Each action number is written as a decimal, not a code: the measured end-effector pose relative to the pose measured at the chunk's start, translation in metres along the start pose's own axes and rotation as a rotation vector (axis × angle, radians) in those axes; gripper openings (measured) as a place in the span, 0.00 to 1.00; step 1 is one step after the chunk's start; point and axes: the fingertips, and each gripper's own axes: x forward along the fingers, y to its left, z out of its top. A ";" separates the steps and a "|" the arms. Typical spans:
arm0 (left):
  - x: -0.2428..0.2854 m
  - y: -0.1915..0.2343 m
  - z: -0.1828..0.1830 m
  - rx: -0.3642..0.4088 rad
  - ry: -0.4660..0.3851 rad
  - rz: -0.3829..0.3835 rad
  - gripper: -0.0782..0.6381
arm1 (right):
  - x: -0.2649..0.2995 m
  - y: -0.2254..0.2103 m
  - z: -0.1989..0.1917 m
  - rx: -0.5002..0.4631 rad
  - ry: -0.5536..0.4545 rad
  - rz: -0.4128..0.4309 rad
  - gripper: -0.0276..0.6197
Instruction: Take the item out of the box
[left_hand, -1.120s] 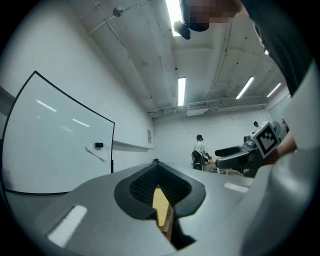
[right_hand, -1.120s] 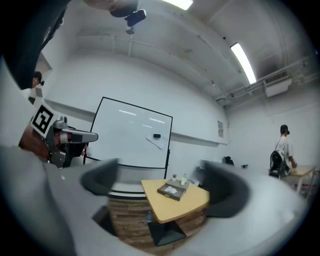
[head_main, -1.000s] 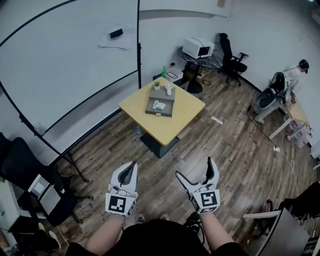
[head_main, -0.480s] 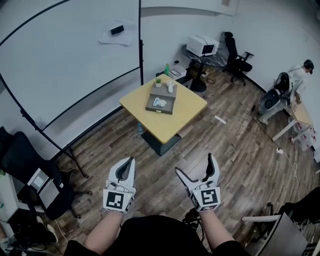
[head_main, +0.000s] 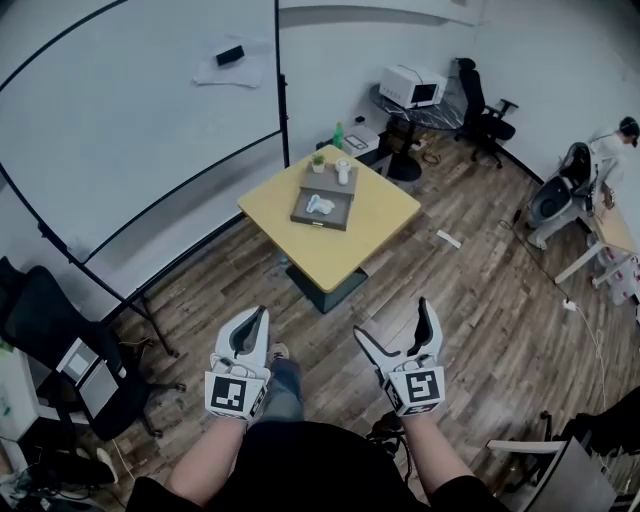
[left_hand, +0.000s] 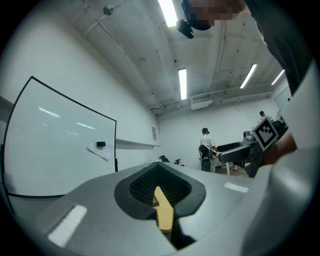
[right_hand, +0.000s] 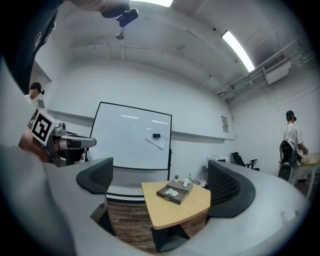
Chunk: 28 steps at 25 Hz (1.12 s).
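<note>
Compared with half a second before, a jeans-clad leg (head_main: 285, 385) and shoe (head_main: 278, 352) had come into the head view between the two grippers. The yellow surface (head_main: 372, 222) sat at nearly the same spot in the frame, slightly higher. Both grippers kept much the same pose as earlier, held low in front of the body at the ends of bare forearms and pointing forward over the wooden floor (head_main: 480, 300). They were well apart from the surface.

The left gripper (head_main: 259, 314) had its jaws clenched together, the dark ribbed pads meeting with nothing gripped between them. The right gripper (head_main: 392, 318) had its jaws spread wide and released. They touched nothing, and in the right gripper view the far-off surface (right_hand: 186, 212) showed in the gap between them.

The box (head_main: 312, 222), dark grey and open at the top, lay on the surface toward its far side. The white item (head_main: 319, 205) lay inside it, untouched. The right gripper view showed the same box (right_hand: 170, 197) with the item (right_hand: 173, 190) resting in it, in front of the whiteboard (right_hand: 130, 135).
</note>
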 end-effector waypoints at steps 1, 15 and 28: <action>0.010 0.004 -0.003 -0.002 -0.004 -0.002 0.11 | 0.008 -0.004 -0.002 -0.001 -0.003 -0.001 0.96; 0.231 0.130 -0.065 -0.059 -0.003 -0.064 0.11 | 0.239 -0.075 -0.022 -0.019 0.050 -0.038 0.96; 0.425 0.234 -0.100 -0.112 0.023 -0.137 0.11 | 0.440 -0.129 -0.033 -0.080 0.177 -0.031 0.96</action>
